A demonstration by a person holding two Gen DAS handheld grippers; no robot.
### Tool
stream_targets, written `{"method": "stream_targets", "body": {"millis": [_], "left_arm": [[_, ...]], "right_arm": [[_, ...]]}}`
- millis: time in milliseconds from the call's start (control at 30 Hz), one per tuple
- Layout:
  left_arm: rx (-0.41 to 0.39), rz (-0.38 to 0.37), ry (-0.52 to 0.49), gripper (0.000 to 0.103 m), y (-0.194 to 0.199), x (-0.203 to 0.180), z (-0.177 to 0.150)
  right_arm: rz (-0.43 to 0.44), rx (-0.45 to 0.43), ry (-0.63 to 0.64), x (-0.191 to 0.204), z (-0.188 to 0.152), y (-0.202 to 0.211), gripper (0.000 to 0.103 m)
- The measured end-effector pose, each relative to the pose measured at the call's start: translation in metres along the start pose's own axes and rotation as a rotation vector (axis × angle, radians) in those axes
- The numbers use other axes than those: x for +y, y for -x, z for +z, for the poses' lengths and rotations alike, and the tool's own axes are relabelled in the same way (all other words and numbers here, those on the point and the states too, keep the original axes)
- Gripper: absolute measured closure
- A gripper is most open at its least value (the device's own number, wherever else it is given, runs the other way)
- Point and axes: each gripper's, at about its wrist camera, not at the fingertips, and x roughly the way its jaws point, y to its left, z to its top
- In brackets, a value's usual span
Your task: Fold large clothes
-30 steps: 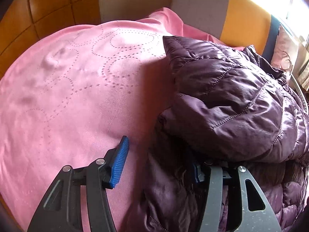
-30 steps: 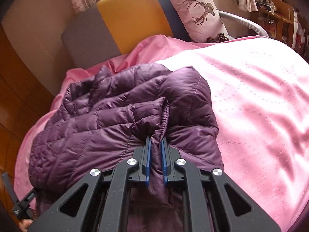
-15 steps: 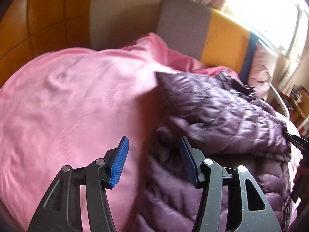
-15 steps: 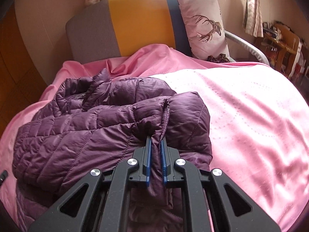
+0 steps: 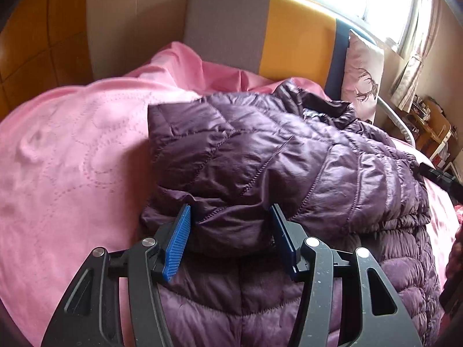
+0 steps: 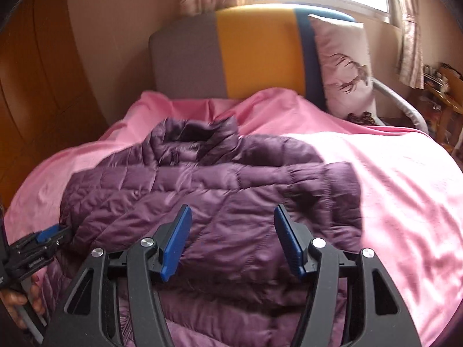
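Observation:
A purple quilted jacket [image 5: 289,159] lies folded on the pink bedspread [image 5: 72,159], its collar toward the headboard. My left gripper [image 5: 230,231] hovers at the jacket's near left edge. Its jaws stand apart, with a puffy fold showing between the blue pads, which do not squeeze it. In the right wrist view the jacket [image 6: 217,188] spreads below my right gripper [image 6: 233,237]. That gripper's jaws are opening, with nothing between them. The left gripper [image 6: 49,234] shows there at the lower left, held by a hand [image 6: 17,303].
The grey, yellow and blue headboard [image 6: 246,55] stands behind the bed, with a deer-print pillow [image 6: 341,66] leaning on it. Wooden panels [image 6: 34,86] line the left wall. Bare pink bedspread [image 6: 405,188] stretches to the right. Cluttered wooden furniture [image 6: 442,86] stands far right.
My right gripper let go of the jacket fold, spread its jaws and drew back upward. My left gripper rose off the bedspread and shifted right, over the jacket's folded edge.

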Motion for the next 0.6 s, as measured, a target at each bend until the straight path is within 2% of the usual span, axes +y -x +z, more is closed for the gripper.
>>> {"method": "stream_targets", "body": {"millis": [133, 233, 333, 400, 467, 533, 600], "left_arm": [[0.051, 0.008, 0.038, 0.047, -0.017, 0.013, -0.009], [0.063, -0.026, 0.073, 0.047, -0.022, 0.021, -0.013], [0.054, -0.047, 0.092, 0.047, -0.01, 0.026, -0.01], [0.024, -0.097, 0.157, 0.045, 0.003, 0.041, -0.003], [0.0, -0.11, 0.23, 0.033, 0.009, 0.06, 0.007], [-0.001, -0.125, 0.312, 0.032, 0.006, 0.082, 0.022], [0.033, -0.161, 0.377, 0.032, -0.007, 0.1, 0.036]], "right_arm": [[-0.044, 0.1, -0.047, -0.006, -0.011, -0.044, 0.044], [-0.07, 0.11, -0.02, -0.008, -0.018, -0.061, 0.044], [-0.096, 0.106, 0.015, -0.005, -0.021, -0.066, 0.044], [-0.093, 0.101, 0.012, -0.005, -0.024, -0.067, 0.043], [-0.087, 0.095, 0.008, -0.006, -0.025, -0.067, 0.043], [-0.085, 0.089, 0.008, -0.006, -0.026, -0.067, 0.042], [-0.085, 0.082, 0.009, -0.006, -0.027, -0.068, 0.042]]}}
